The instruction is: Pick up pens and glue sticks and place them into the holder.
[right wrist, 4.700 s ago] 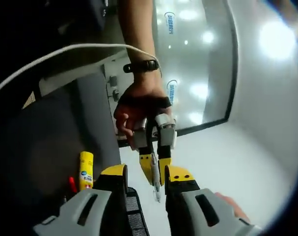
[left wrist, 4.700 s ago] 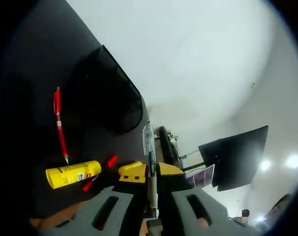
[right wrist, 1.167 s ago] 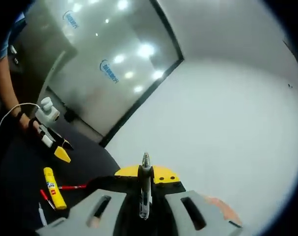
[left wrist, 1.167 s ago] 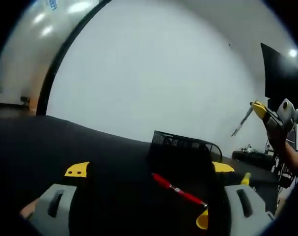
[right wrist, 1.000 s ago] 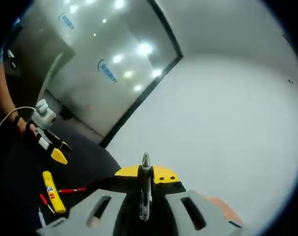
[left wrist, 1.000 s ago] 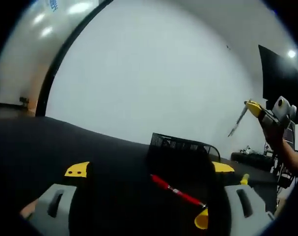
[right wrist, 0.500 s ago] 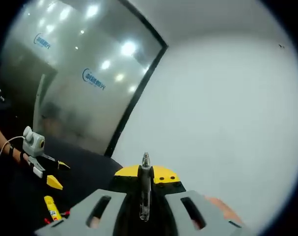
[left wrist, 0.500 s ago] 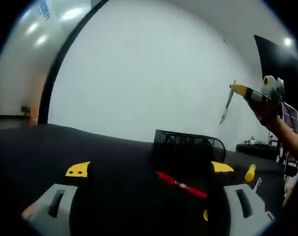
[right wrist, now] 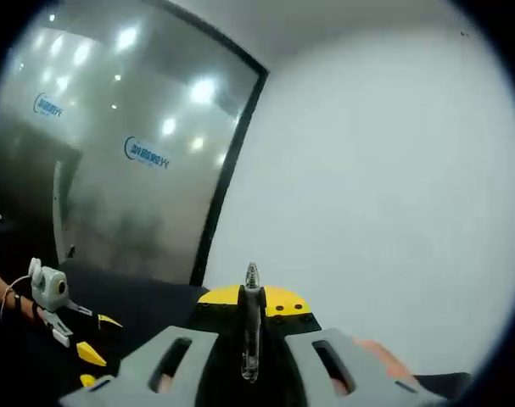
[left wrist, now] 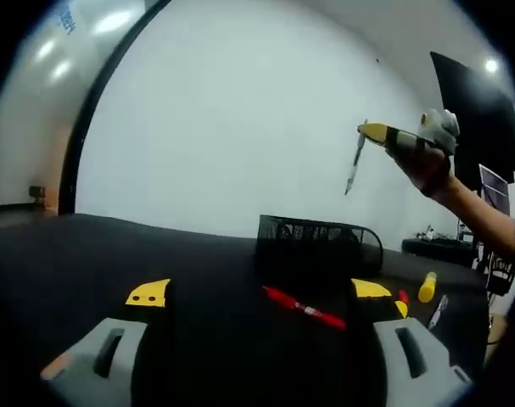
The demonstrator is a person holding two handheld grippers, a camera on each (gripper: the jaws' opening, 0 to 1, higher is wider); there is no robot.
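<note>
Black tabletop (left wrist: 87, 254) before a white wall (left wrist: 240, 119); glass partition (right wrist: 113, 170) with blue logos; dark monitor (left wrist: 482, 110).

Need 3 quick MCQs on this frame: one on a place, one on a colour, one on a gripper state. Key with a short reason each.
1. Where is the red pen?
A. inside the holder
B. on the dark table in front of the holder
C. held by the left gripper

2. What colour is the mesh holder?
A. black
B. white
C. yellow

3. What is the right gripper doing?
A. open, nothing in it
B. shut on a glue stick
C. shut on a clear pen

Key:
1 B, it lies flat on the table, nearer the camera than the holder.
2 A, dark wire mesh against the white wall.
3 C, the clear pen stands clamped between its jaws.
</note>
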